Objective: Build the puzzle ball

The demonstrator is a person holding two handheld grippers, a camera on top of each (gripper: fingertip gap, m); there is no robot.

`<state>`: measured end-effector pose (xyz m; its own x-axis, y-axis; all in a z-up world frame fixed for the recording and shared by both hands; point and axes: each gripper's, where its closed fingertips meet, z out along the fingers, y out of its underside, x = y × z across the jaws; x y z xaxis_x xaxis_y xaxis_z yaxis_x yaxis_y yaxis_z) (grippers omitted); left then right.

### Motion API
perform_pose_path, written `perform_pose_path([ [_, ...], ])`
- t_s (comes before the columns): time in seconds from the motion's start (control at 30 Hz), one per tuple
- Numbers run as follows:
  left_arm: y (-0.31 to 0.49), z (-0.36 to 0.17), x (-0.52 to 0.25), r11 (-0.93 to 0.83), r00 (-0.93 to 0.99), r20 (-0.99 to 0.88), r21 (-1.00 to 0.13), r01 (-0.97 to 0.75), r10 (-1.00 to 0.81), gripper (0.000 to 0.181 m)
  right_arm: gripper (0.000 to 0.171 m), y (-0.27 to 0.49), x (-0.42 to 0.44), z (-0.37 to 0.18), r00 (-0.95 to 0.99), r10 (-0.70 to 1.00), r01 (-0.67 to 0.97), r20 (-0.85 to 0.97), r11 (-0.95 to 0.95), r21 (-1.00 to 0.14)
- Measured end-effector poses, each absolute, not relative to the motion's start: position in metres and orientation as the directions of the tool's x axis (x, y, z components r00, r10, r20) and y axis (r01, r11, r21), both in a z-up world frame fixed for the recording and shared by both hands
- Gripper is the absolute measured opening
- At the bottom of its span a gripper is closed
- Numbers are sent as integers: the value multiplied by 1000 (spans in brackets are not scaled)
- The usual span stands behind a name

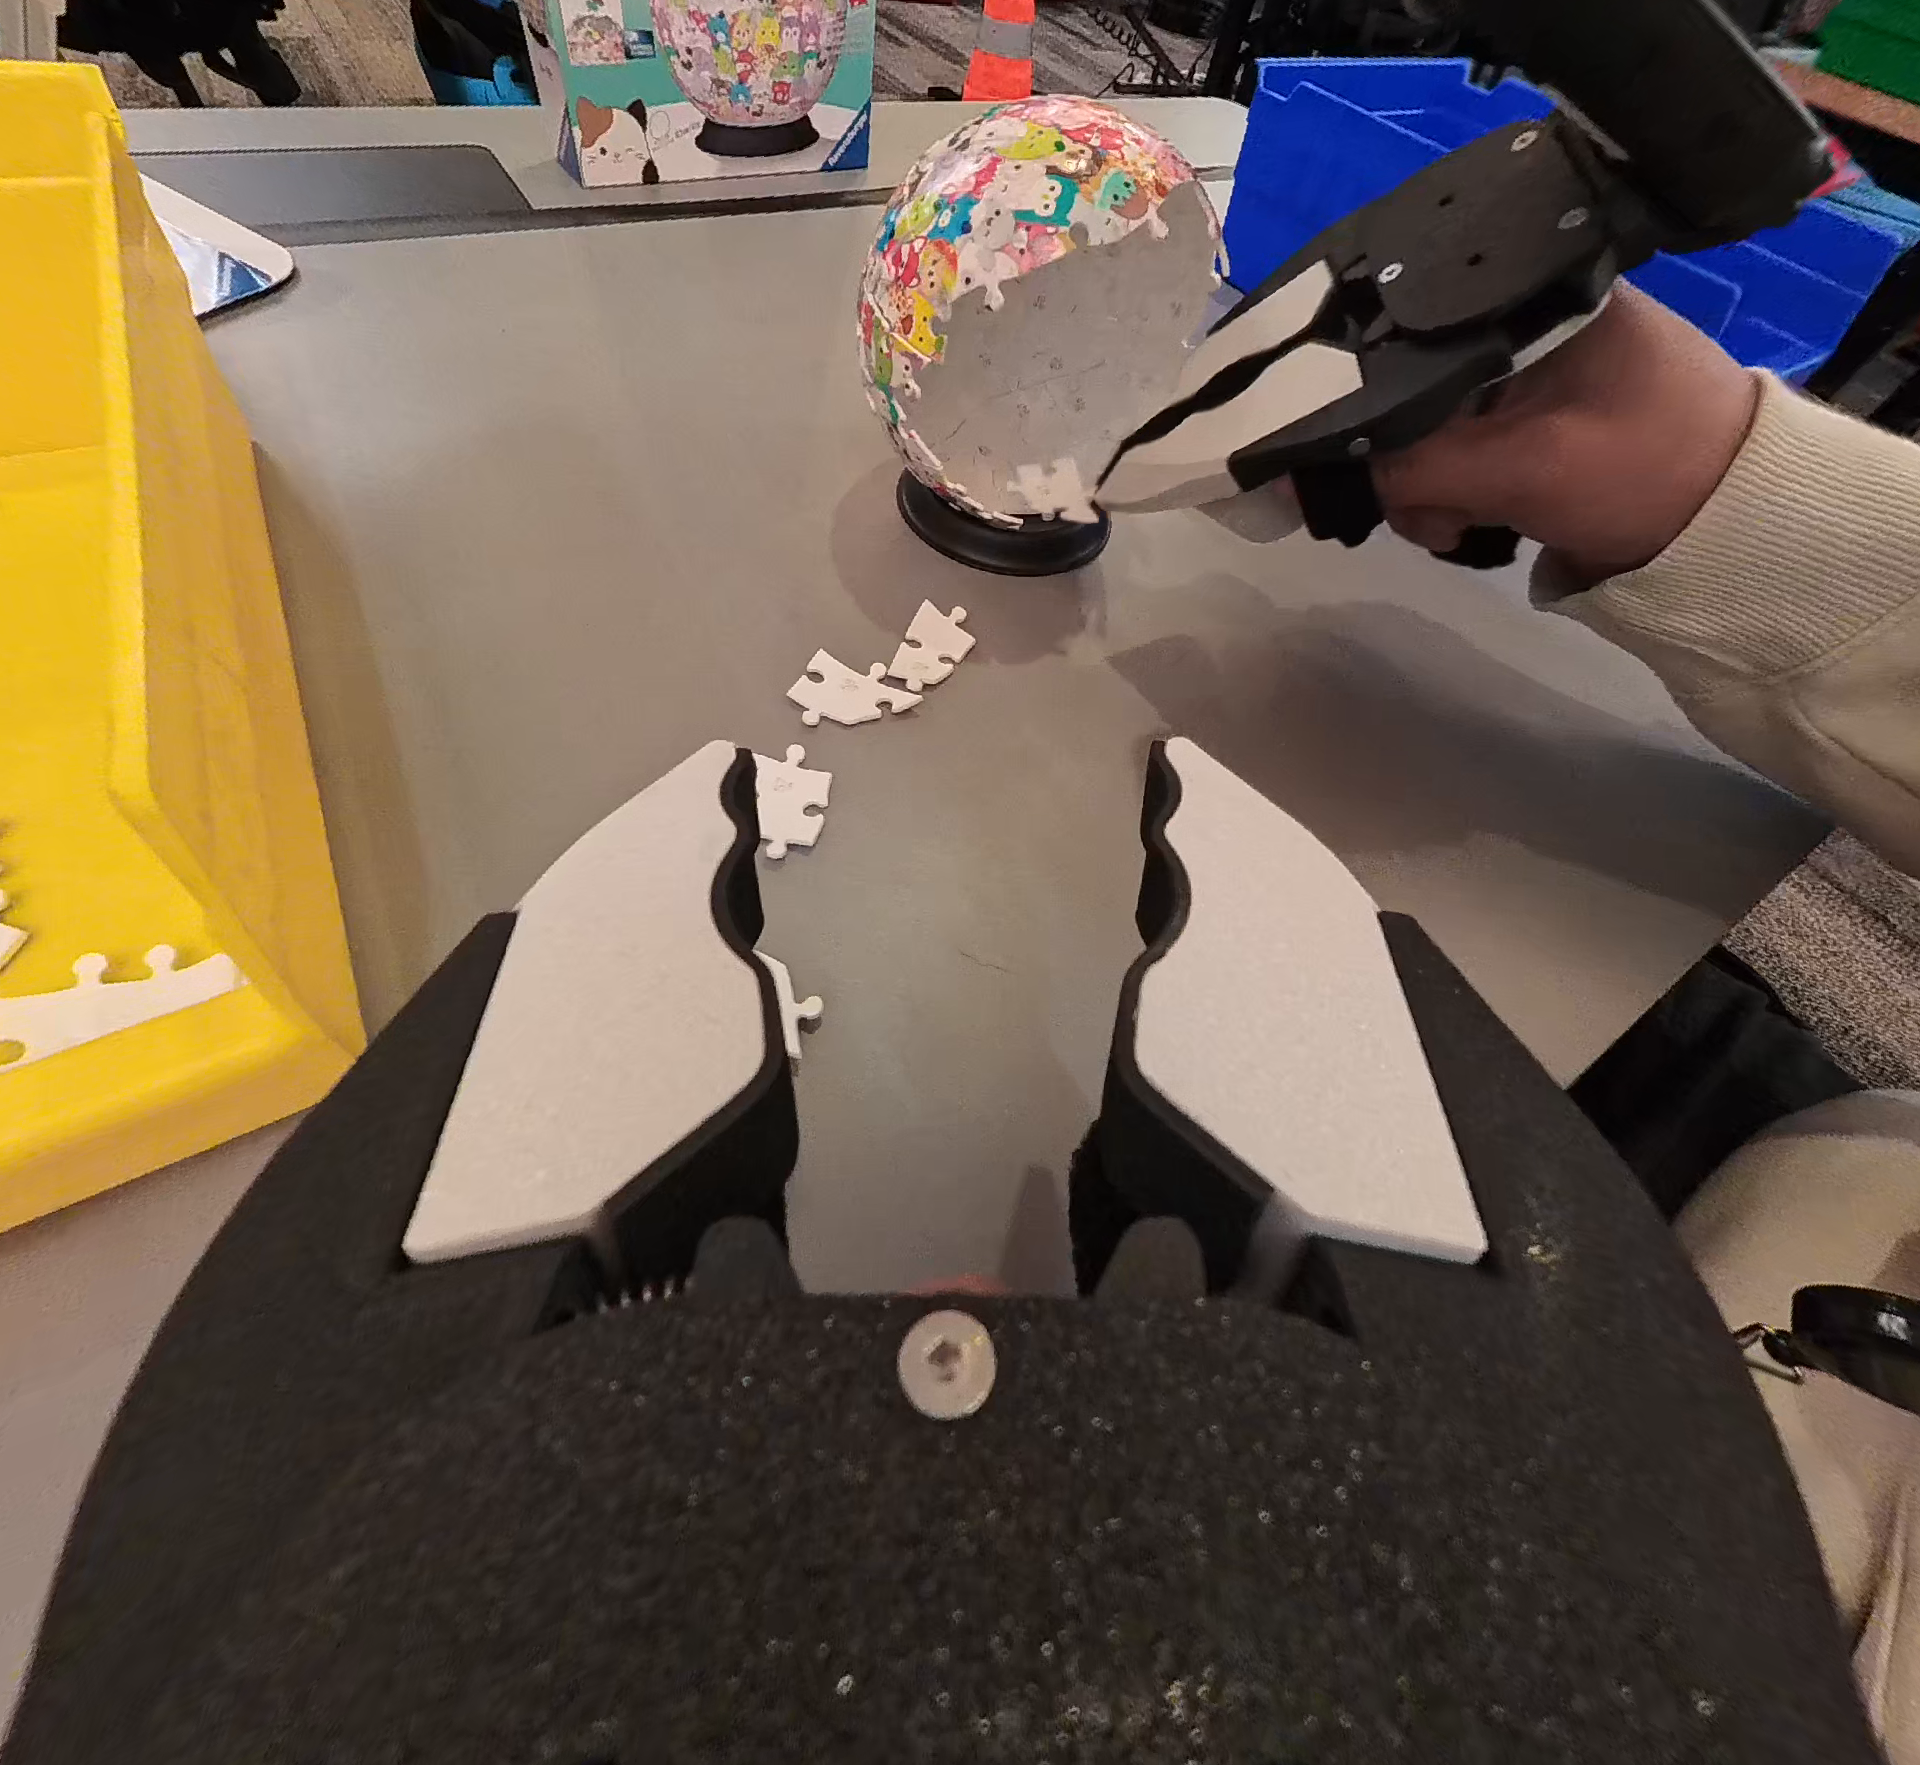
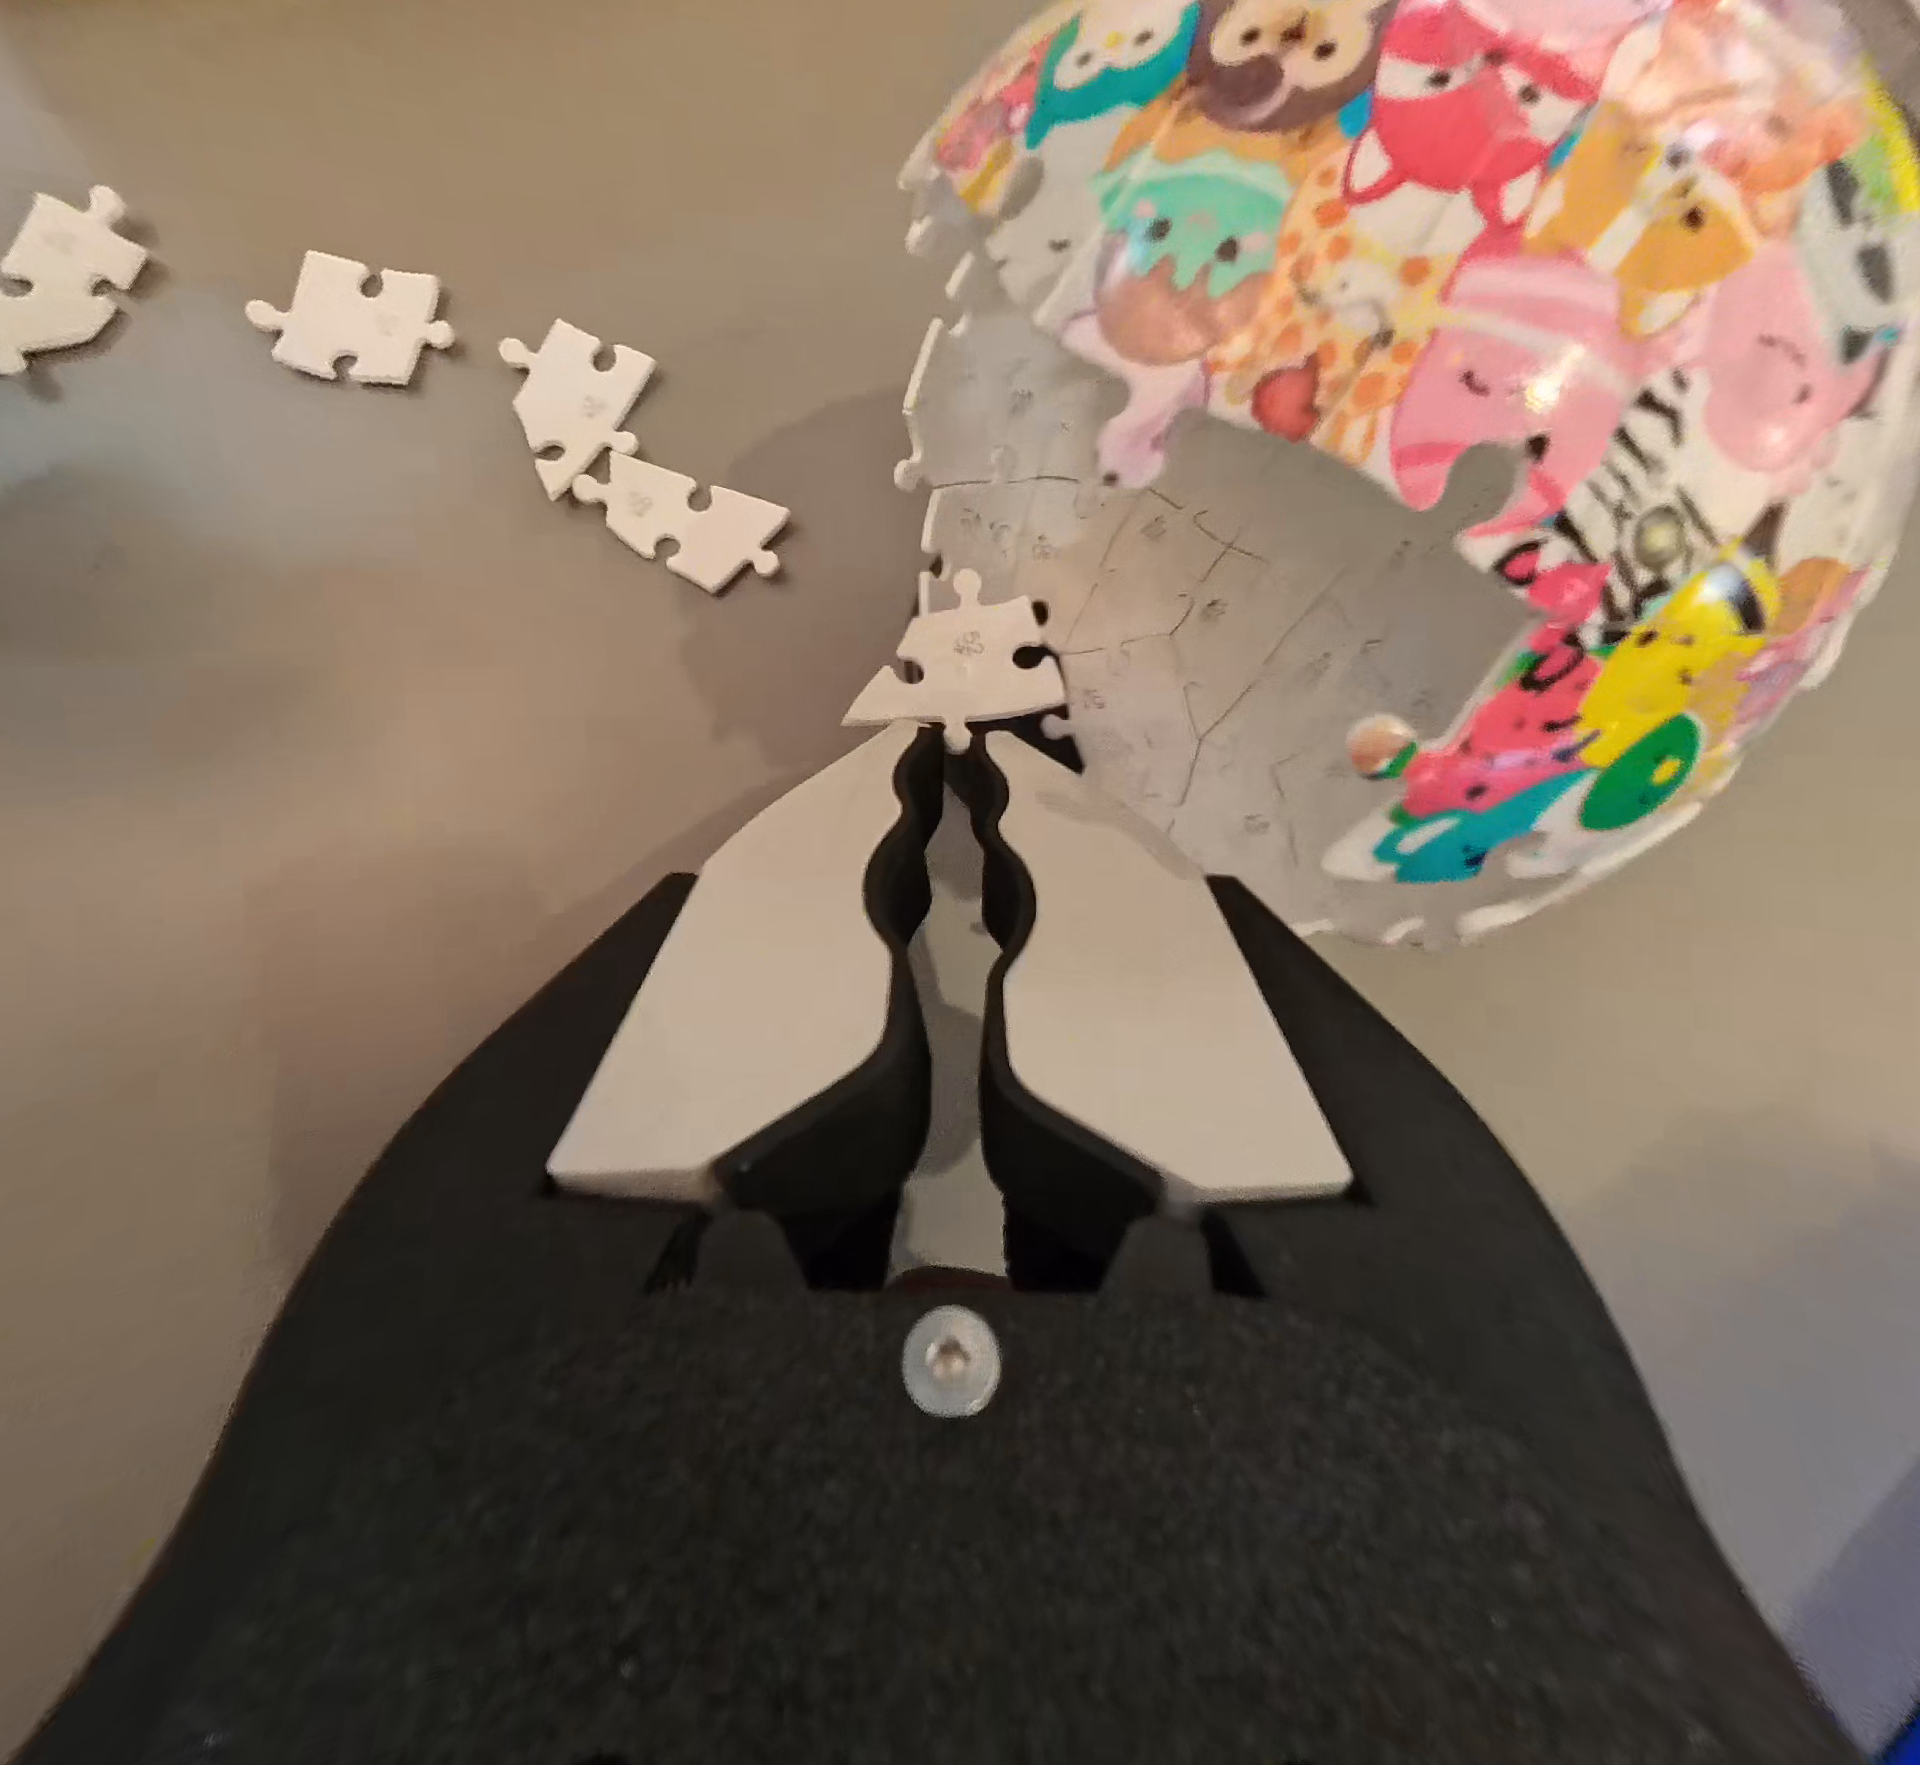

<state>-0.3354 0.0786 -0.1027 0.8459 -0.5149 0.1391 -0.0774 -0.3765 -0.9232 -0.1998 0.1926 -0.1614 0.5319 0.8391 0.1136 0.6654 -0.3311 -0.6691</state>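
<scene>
- The left gripper (image 1: 945, 759) fills the lower part of the left wrist view, its fingers spread wide with nothing between them, held over the grey bench (image 1: 540, 489).
- Just beside its left finger lie two white loose pieces (image 1: 792, 799), face down, one partly hidden by the finger.
- A little farther up the frame, two more white pieces (image 1: 883, 671) lie touching each other on the bench.
- In the right wrist view the right gripper (image 2: 951, 749) is closed to a narrow gap, pinching a white puzzle piece (image 2: 961, 661) by its lower tab at the fingertips.
- That held piece sits against the lower edge of the open gap in the puzzle ball (image 1: 997, 261), near the ball's black stand (image 1: 997, 546).
- The ball stands upright at centre right of the left wrist view, colourful outside, grey inside where pieces are missing.
- A yellow bin (image 1: 125, 572) lines the left edge; a blue bin (image 1: 1351, 146) sits upper right.
- The puzzle box (image 1: 707, 11) stands at the top centre, behind the ball.
</scene>
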Motion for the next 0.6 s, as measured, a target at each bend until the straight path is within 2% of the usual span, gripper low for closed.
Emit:
perform_pose_path([
  [0.33, 80, -103, -336, -380, 841, 157, -923, -62, -517, 71, 5, 194, -202, -166, 591, 806, 583, -13, -438, -684],
  [0.6, 79, -105, -335, -386, 838, 156, -920, -70, -523, 71, 5, 160, -203, -153, 487, 873, 582, 6, -319, -748],
])
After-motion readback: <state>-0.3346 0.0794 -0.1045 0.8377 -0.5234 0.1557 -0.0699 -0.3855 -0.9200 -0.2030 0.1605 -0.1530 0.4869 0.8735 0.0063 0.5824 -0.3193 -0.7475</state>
